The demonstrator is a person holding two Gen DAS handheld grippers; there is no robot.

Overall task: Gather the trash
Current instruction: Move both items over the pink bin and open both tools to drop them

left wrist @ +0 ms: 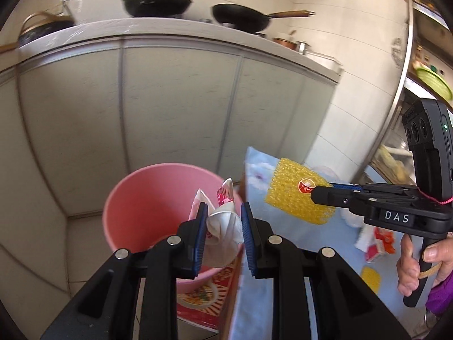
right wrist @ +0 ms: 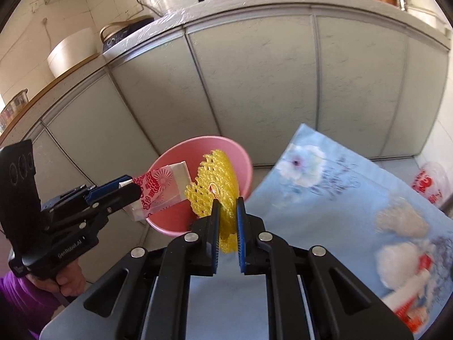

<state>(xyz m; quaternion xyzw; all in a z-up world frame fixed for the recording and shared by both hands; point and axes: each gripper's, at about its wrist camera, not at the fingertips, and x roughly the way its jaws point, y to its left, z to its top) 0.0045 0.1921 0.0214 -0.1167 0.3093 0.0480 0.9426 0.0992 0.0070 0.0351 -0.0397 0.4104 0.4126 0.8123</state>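
L gripper (left wrist: 222,221): I clamped crumpled wrapper (left wrist: 223,226) betw pads, long axis up, tip twd cabinets, over pink bin (left wrist: 133,198).
R gripper (right wrist: 226,215): I pinched yellow foam net (right wrist: 218,181) edge-on, upright, near bin rim.

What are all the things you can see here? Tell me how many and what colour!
Bucket: one, pink, on the floor by the cabinets.
Wrapper: one, white and red, held over the bucket.
Foam net: one, yellow, held near the bucket.
Tablecloth: one, light blue, flowered, on the table.
Woks: two, black, on the counter.
Cabinets: grey doors under the counter.
Left gripper: black, blue pads, shut on the wrapper.
Right gripper: black, blue pads, shut on the foam net.
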